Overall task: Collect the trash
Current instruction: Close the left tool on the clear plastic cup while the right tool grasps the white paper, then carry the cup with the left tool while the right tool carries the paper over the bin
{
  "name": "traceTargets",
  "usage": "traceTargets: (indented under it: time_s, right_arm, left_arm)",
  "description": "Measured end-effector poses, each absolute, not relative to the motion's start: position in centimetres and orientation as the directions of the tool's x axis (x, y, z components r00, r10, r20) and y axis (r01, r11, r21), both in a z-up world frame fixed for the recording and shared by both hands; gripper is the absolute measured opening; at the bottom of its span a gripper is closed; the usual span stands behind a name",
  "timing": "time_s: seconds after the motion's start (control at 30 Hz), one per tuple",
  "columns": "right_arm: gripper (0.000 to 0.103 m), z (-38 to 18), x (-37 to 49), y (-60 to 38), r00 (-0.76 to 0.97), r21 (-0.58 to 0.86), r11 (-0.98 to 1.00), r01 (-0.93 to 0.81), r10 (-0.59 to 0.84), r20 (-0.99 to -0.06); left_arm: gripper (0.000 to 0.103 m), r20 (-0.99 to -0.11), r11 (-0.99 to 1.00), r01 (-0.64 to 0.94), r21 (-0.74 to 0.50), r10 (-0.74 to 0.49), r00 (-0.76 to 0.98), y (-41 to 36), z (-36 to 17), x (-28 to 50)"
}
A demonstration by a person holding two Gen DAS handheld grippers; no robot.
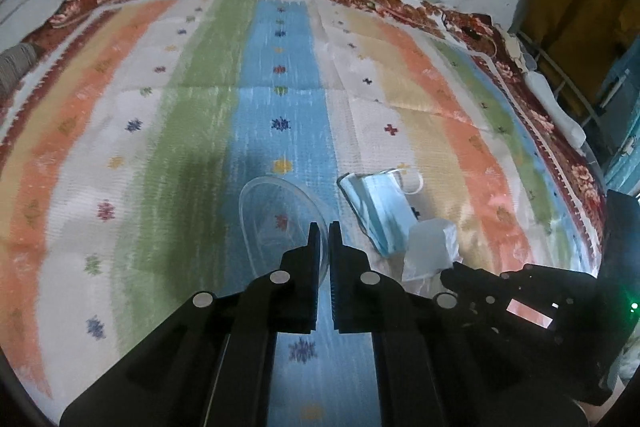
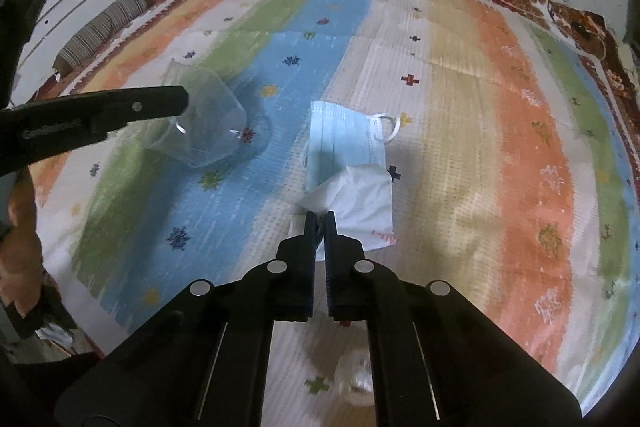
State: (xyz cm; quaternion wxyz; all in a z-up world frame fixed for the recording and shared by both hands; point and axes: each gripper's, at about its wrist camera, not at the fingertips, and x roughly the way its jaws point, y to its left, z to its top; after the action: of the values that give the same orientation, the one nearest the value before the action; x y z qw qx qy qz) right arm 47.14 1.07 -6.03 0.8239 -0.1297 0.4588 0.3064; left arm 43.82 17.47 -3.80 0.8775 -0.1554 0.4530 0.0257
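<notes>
From the left wrist, the clear round plastic bowl [image 1: 280, 223] tilts on its side, its rim clamped between the nearly closed fingers of the left gripper [image 1: 323, 227], over the blue stripe of the striped woven mat [image 1: 180, 115]. The pale blue pleated face mask [image 1: 380, 211] lies just right. From the right wrist, the right gripper [image 2: 319, 217] reaches forward, pinched on the corner of a crumpled white tissue [image 2: 360, 203] overlapping the mask mid-mat.

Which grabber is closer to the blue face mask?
Right. The right gripper pinches the white tissue lying on the face mask; the left gripper holds the clear plastic bowl beside it.
</notes>
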Motion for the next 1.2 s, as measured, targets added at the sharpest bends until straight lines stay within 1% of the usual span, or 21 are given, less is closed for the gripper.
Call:
traceTargets:
  time_s: [0.17,0.33,0.73,0.93,1.13,1.2]
  right_arm:
    - [0.003,-4.1,45.4,-0.4,0.407,0.071,0.776,-0.627,0.404,-0.819]
    - [0.003,-2.4,43.8,-1.5,0.412,0.105,0.778,-0.619,0.435,-0.801]
    - [0.003,2.5,37.3,-2.7,0.432,0.124,0.728,-0.674,0.526,-0.733]
    - [0.003,4.0,34.8,-3.6,0.431,0.152,0.715,-0.682,0.562,-0.706]
    - [0.003,4.8,32.0,-4.2,0.447,0.138,0.706,-0.695,0.573,-0.687]
    - [0.003,4.9,31.2,-4.6,0.451,0.137,0.706,-0.695,0.576,-0.682]
  left_arm:
    - [0.004,-0.806,0.956,-0.194,-0.221,-0.067,0.588,17.4,-2.2,41.4]
    - [0.004,-0.804,0.946,-0.215,-0.244,-0.073,0.59,17.5,-1.4,38.7]
    - [0.004,-0.735,0.93,-0.185,-0.318,-0.119,0.668,15.9,2.6,32.7]
    - [0.004,-0.704,0.922,-0.168,-0.35,-0.141,0.696,15.0,4.1,30.0]
    - [0.004,-0.683,0.914,-0.151,-0.376,-0.163,0.712,14.1,4.9,27.7]
    - [0.004,-0.688,0.915,-0.158,-0.37,-0.156,0.708,13.8,5.1,27.0]
